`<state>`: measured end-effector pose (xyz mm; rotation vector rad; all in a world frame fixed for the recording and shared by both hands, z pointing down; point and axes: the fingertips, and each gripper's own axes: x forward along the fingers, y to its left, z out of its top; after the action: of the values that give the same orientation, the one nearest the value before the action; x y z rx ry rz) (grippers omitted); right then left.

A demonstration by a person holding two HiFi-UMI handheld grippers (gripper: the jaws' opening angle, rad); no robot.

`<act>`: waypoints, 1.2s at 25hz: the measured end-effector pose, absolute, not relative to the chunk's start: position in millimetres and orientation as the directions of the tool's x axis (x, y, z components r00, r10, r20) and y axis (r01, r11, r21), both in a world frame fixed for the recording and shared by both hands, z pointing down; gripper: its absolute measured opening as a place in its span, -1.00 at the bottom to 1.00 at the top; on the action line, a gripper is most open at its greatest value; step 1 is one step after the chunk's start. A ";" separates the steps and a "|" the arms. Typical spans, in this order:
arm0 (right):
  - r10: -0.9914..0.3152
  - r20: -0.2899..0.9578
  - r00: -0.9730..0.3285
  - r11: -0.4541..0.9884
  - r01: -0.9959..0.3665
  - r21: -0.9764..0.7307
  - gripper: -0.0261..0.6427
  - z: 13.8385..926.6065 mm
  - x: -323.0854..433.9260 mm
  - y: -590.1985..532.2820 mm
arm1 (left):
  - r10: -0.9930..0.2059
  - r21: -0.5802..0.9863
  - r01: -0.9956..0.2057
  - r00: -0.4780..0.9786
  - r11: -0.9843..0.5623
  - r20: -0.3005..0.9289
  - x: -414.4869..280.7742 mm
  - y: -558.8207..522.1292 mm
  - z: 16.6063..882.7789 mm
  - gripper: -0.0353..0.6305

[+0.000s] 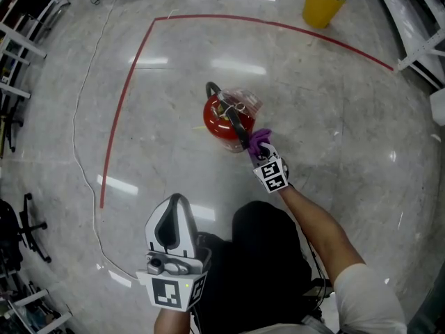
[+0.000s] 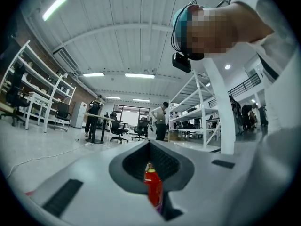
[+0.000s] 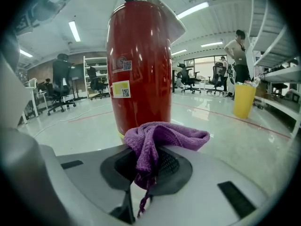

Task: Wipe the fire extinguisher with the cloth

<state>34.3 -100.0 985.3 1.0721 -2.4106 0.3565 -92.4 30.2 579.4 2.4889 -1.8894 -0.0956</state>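
A red fire extinguisher (image 1: 224, 120) with a black handle and a plastic-wrapped tag stands upright on the glossy floor. My right gripper (image 1: 267, 157) is right beside its near side, shut on a purple cloth (image 1: 259, 140). In the right gripper view the bunched cloth (image 3: 160, 135) hangs over the closed jaws of the gripper (image 3: 148, 160), just short of the red cylinder (image 3: 138, 65). My left gripper (image 1: 176, 202) is held back near my body, shut and holding nothing. Beyond the jaws of that gripper (image 2: 150, 147), the extinguisher (image 2: 153, 188) shows small and far off.
A yellow bin (image 1: 321, 4) stands at the far right, past a red tape line (image 1: 125, 96) on the floor. A white cable (image 1: 82, 117) runs down the left. An office chair (image 1: 21, 228) and racks sit at the left edge, white shelving (image 1: 417, 26) at the right. People stand far back (image 3: 237, 55).
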 end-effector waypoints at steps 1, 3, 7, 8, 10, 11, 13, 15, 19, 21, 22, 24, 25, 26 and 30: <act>-0.620 0.527 -0.581 0.662 -0.748 -0.046 -0.78 990.6 34.8 -99.4 | -0.962 0.043 -0.961 0.270 -0.272 -0.043 -94.4 26.5 581.7 -0.88; -0.604 0.545 -0.582 0.670 -0.741 -0.048 -0.78 1000.4 34.5 -97.9 | -0.963 0.037 -0.963 0.265 -0.266 -0.045 -100.5 19.0 588.5 -0.88; -0.577 0.574 -0.580 0.675 -0.735 -0.064 -0.78 1012.0 30.0 -96.7 | -0.966 0.044 -0.965 0.257 -0.258 -0.022 -109.8 10.6 605.1 -0.88; -0.567 0.584 -0.581 0.681 -0.729 -0.064 -0.78 1015.2 28.8 -95.4 | -0.967 0.046 -0.966 0.255 -0.256 -0.020 -110.2 9.3 606.8 -0.88; -0.547 0.600 -0.584 0.700 -0.712 -0.055 -0.78 1021.7 28.0 -91.1 | -0.966 0.048 -0.965 0.257 -0.257 -0.020 -108.9 8.3 608.0 -0.88; -0.545 0.601 -0.585 0.707 -0.706 -0.045 -0.78 1024.0 28.3 -90.0 | -0.965 0.048 -0.963 0.263 -0.264 -0.025 -106.9 7.4 606.7 -0.88; -0.551 0.598 -0.582 0.709 -0.705 -0.033 -0.78 1023.1 29.8 -90.6 | -0.961 0.054 -0.960 0.274 -0.276 -0.040 -102.1 3.6 602.5 -0.88; -0.556 0.601 -0.575 0.704 -0.709 -0.027 -0.78 1018.4 33.3 -89.1 | -0.958 0.067 -0.956 0.281 -0.284 -0.051 -97.8 -1.3 599.8 -0.88; -0.561 0.572 -0.599 0.722 -0.692 -0.016 -0.78 984.3 46.1 -74.2 | -0.955 0.091 -0.951 0.291 -0.295 -0.062 -90.8 -6.8 592.8 -0.88; -0.527 0.543 -0.653 0.765 -0.643 -0.030 -0.78 954.7 53.3 -59.3 | -0.953 0.093 -0.949 0.297 -0.301 -0.051 -89.1 -6.2 590.3 -0.88; -0.488 0.526 -0.697 0.803 -0.595 -0.042 -0.78 938.0 55.6 -48.4 | -0.951 0.096 -0.946 0.306 -0.309 -0.053 -87.2 -5.9 587.1 -0.88; -0.363 0.482 -0.798 0.894 -0.444 -0.062 -0.78 901.1 55.1 -20.6 | -0.943 0.091 -0.939 0.327 -0.332 -0.061 -82.7 -4.3 580.8 -0.88; -0.290 0.456 -0.842 0.934 -0.352 -0.056 -0.78 880.6 52.2 -6.2 | -0.940 0.086 -0.937 0.335 -0.340 -0.065 -80.9 -2.8 578.3 -0.88; -0.221 0.426 -0.877 0.964 -0.262 -0.039 -0.78 858.2 47.8 6.9 | -0.938 0.083 -0.935 0.339 -0.345 -0.073 -79.4 -1.2 575.4 -0.88; -0.015 0.273 -0.962 0.998 0.002 0.061 -0.78 763.6 20.0 36.2 | -0.935 0.091 -0.932 0.343 -0.351 -0.093 -74.3 2.9 566.5 -0.88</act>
<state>20.0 36.2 763.6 0.0100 -2.8634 -0.0883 -74.3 2.9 566.5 2.5564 -1.7768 -0.2014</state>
